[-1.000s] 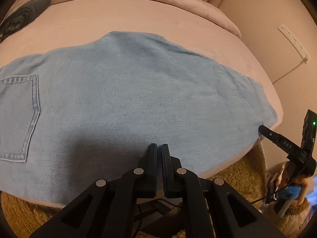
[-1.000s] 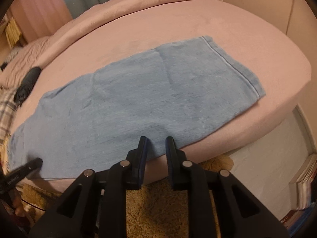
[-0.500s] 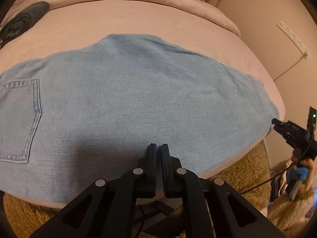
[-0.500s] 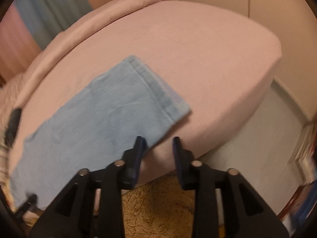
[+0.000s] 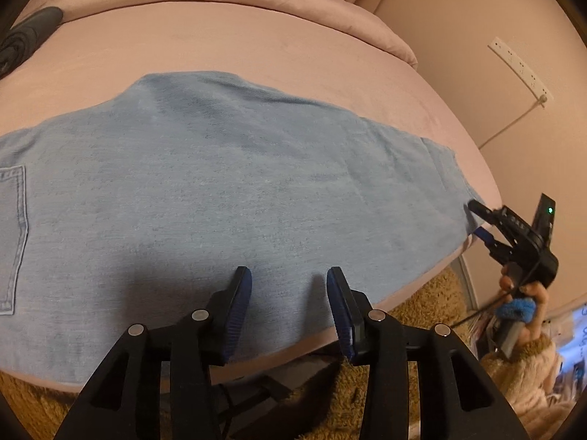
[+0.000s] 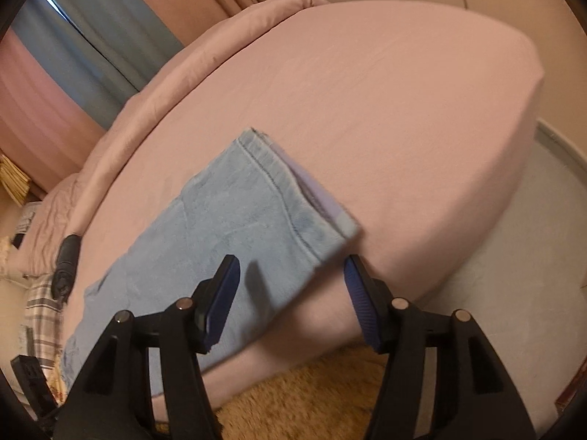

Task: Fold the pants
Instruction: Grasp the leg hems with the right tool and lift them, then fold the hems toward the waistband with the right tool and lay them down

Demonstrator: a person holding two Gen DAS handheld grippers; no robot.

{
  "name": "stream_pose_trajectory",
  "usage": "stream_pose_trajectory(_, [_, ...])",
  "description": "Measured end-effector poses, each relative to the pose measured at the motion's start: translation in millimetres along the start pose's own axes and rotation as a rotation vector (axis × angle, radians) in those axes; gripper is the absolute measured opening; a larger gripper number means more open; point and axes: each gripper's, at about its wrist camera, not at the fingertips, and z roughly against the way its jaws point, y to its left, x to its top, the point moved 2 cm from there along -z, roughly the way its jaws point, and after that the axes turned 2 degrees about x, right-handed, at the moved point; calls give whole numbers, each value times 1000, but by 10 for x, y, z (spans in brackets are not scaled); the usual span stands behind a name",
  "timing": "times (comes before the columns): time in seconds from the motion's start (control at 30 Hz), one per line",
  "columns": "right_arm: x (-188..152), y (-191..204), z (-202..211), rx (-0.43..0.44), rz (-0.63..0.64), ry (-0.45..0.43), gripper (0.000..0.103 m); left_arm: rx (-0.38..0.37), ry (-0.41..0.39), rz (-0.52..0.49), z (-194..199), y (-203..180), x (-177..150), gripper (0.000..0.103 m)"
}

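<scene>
- Light blue jeans [image 5: 234,190] lie flat, one leg over the other, on pink bed [image 5: 256,51]; hem [image 6: 293,198] at right.
- Left gripper [image 5: 290,304] & right gripper [image 6: 290,293]: fingers apart, nothing held.

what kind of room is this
Most likely a bedroom: the jeans lie on a bed with a pink sheet, curtains hang behind it, and a shaggy tan rug covers the floor.

- One pair of light-blue pants [image 5: 238,190], with one back pocket [image 5: 13,238] showing
- Two grippers: left gripper [image 5: 289,275], right gripper [image 6: 291,262]
- One pink bed [image 6: 403,117]
- One white power strip [image 5: 519,68]
- One tan shaggy rug [image 6: 312,399]
</scene>
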Motion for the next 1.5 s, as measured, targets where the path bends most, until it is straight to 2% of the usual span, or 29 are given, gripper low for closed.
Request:
stream_pose_trajectory(0.07, [20,33,-36,0,9,-30,56,-17,3,13,3,10,27,41])
stream_pose_trajectory(0.13, [49,80,-29,-36,8,-47,34,-53,13,37,13,31,77,41])
stream_pose_trajectory(0.17, [73,127,-13,-46,17,-60,18,-72,16,46,20,28,100,41])
stream_pose_trajectory(0.2, [111,153,5,-27,25,-63,16,-96,16,53,37,22,137,41])
stream_pose_trajectory(0.33, [91,620,251,57,152,-150,15,-142,-21,42,140,-84,347,41])
stream_pose_trajectory(0.43, [-93,1164,364,151,319,-155,14,-180,-69,31,232,-223,599,42])
stream_pose_trajectory(0.5, [-319,1509,323,193,428,-107,14,-200,-83,31,233,-296,724,55])
stream_pose_trajectory(0.57, [-494,1688,252,222,487,-69,14,-238,-91,28,207,-368,842,58])
stream_pose_trajectory(0.67, [-776,1882,49,248,557,2,14,-278,-42,39,57,-418,930,58])
stream_pose_trajectory(0.8, [-993,1913,-2,286,579,61,14,-259,21,54,-160,-462,987,58])
stream_pose_trajectory(0.87, [-1057,1955,6,290,605,75,14,-305,31,59,-184,-472,1009,58])
stream_pose_trajectory(0.9, [-1091,1980,3,286,622,81,14,-315,32,65,-207,-472,1013,53])
stream_pose_trajectory(0.93, [-1091,1987,1,285,627,83,14,-297,34,77,-232,-455,1019,41])
stream_pose_trajectory(0.97, [-1107,2002,-2,285,632,87,14,-255,53,77,-247,-437,1015,12])
stream_pose_trajectory(1.0, [-1121,2019,-2,285,634,92,14,-219,64,80,-258,-409,1010,8])
stream_pose_trajectory(1.1, [-1126,2078,52,301,639,98,15,-203,6,81,-70,-336,979,7])
stream_pose_trajectory(1.27, [-1128,2347,78,417,668,116,15,-108,-90,26,328,-158,896,7])
stream_pose_trajectory(1.37, [-1251,2517,-5,455,685,157,15,-54,-71,47,290,97,871,7])
stream_pose_trajectory(1.5, [-1440,2637,-324,443,697,244,15,43,-16,76,64,376,769,7])
